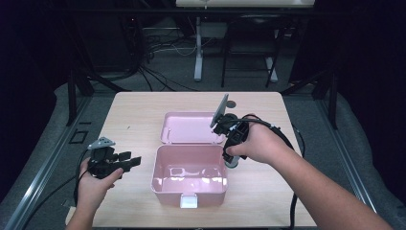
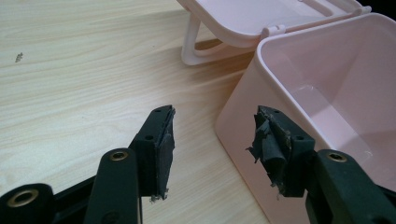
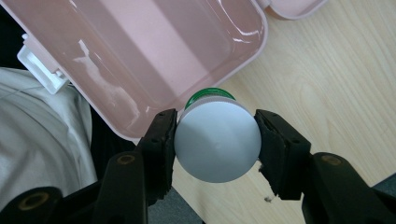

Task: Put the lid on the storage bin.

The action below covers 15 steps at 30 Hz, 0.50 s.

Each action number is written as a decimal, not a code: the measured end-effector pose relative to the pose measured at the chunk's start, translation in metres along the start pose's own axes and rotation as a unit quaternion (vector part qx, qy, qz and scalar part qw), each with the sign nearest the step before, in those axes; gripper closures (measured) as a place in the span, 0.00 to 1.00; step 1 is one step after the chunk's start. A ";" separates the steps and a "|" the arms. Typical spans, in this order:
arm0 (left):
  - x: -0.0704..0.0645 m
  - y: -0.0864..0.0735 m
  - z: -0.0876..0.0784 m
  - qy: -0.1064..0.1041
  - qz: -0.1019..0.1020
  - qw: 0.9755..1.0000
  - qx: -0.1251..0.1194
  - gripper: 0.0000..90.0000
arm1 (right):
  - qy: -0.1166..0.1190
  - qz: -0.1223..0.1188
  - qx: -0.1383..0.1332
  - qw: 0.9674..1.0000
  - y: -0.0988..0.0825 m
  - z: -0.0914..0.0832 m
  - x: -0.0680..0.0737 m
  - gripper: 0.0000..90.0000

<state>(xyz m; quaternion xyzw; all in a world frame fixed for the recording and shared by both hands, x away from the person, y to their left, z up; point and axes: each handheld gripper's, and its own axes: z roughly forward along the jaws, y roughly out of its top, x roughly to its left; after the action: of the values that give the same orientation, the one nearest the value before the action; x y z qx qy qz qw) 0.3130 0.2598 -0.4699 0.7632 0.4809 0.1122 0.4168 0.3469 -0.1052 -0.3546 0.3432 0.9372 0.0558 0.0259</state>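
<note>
Your right gripper clamps a round, grey-capped bottle beside the glossy pink plastic box, lid open behind, your left gripper wide open, empty, on pale woodgrain table.

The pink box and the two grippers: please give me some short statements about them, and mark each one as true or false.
1. The pink box stands with its lid open. True.
2. The right gripper holds a jar with a grey cap between its jaws. True.
3. The left gripper is closed on the wall of the box. False: its jaws are open and hold nothing, beside the box.
4. Several bottles lie inside the box. False: the box is empty.
5. The box stands on a wooden table. True.
</note>
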 end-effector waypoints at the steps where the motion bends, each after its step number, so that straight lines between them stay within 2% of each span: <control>1: 0.000 0.000 0.000 0.000 0.000 1.000 0.000 0.53 | -0.003 -0.005 0.004 1.000 0.001 0.000 0.001 0.56; 15: 0.002 0.000 0.000 0.000 -0.001 1.000 -0.001 0.53 | 0.005 -0.030 0.009 1.000 0.014 0.013 0.012 0.56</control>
<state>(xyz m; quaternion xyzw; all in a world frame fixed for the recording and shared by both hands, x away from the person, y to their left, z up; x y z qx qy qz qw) 0.3136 0.2614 -0.4701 0.7622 0.4815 0.1122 0.4178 0.3477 -0.0853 -0.3655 0.3152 0.9476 0.0487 0.0200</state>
